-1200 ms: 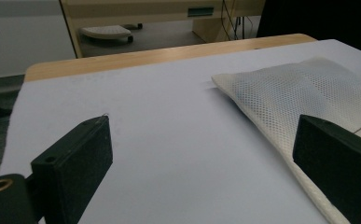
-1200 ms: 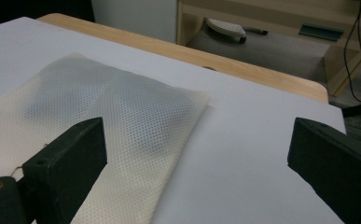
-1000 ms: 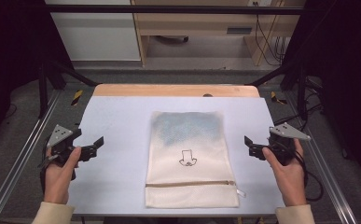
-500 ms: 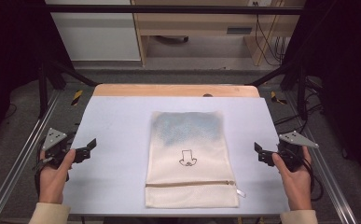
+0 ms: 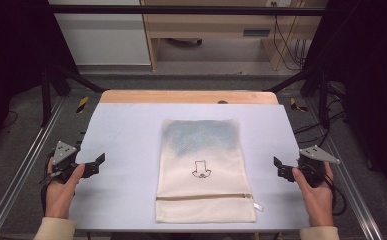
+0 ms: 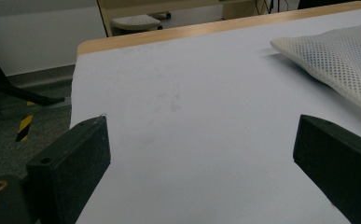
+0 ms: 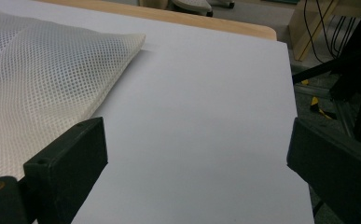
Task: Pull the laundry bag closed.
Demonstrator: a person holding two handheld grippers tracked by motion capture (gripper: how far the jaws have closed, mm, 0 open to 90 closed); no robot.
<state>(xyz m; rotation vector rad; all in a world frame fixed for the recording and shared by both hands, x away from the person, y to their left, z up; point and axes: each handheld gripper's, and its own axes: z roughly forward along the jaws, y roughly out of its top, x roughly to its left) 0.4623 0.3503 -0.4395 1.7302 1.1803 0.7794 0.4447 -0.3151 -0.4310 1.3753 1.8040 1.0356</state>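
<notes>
A cream mesh bag lies flat in the middle of the white table cover. Its zipper runs across near the front, a small black drawing sits mid-bag, and something bluish shows through at the far end. My left gripper rests near the table's left edge, open and holding nothing, well left of the bag. My right gripper sits near the right edge, also open with nothing in it. The left gripper view has the bag at the upper right, beyond the left gripper. In the right gripper view the bag lies at the left, beyond the right gripper.
A strip of wooden tabletop shows beyond the cover's far edge. Metal frame rails run along both sides of the table. Wooden furniture and cables stand on the floor behind.
Both grippers have drawn back toward the person, and the right one has also moved outward, away from the bag. The bag has not moved.
</notes>
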